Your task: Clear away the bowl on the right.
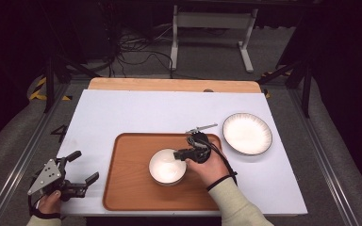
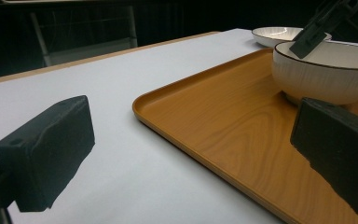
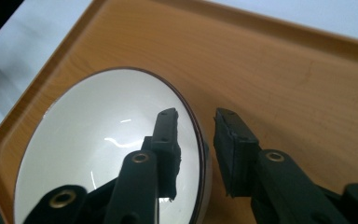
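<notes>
A white bowl (image 1: 167, 165) with a dark rim stands on the wooden tray (image 1: 132, 188), right of its middle. My right gripper (image 1: 181, 154) is at the bowl's right edge and open. In the right gripper view one jaw is inside the bowl (image 3: 98, 154) and the other outside it over the tray (image 3: 284, 79), with the rim between them and a small gap showing; the right gripper (image 3: 196, 114) straddles that rim. My left gripper (image 1: 86, 165) is open and holds nothing, at the table's near left corner, left of the tray. In its own view the left gripper (image 2: 191, 149) faces the tray (image 2: 223, 126) and the bowl (image 2: 326, 74).
A shallow white plate (image 1: 247, 133) with a dark rim lies on the white table cover just right of the tray's far corner; the same plate (image 2: 275, 33) sits behind the bowl. A bare wooden strip (image 1: 169, 85) runs along the table's far edge.
</notes>
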### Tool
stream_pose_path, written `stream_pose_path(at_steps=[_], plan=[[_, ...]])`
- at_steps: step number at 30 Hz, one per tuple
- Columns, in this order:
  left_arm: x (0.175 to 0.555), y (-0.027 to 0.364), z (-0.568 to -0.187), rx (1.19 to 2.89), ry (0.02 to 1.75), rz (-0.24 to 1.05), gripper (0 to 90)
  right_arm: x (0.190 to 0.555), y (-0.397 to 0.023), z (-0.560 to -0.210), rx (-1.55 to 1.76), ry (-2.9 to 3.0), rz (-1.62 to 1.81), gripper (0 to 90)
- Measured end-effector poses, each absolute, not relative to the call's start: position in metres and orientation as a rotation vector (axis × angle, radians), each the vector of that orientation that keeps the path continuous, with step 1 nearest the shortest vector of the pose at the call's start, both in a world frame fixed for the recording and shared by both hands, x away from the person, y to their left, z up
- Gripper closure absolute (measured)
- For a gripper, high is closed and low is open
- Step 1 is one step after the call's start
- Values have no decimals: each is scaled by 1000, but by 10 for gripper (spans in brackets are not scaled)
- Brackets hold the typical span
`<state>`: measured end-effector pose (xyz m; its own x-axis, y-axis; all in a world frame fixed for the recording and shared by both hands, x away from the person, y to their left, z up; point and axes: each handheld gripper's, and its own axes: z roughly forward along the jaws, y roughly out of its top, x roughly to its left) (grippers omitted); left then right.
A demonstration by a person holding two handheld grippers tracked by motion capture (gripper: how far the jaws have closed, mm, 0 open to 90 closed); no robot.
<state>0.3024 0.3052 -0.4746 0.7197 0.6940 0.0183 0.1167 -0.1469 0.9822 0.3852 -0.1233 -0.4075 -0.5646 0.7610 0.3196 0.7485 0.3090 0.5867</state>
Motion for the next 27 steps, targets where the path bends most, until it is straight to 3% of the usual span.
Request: stream_pose_path(at_steps=[27], plan=[[301, 306, -474, 1674, 654, 582, 3, 361, -128, -374, 883, 2329, 1441, 533]])
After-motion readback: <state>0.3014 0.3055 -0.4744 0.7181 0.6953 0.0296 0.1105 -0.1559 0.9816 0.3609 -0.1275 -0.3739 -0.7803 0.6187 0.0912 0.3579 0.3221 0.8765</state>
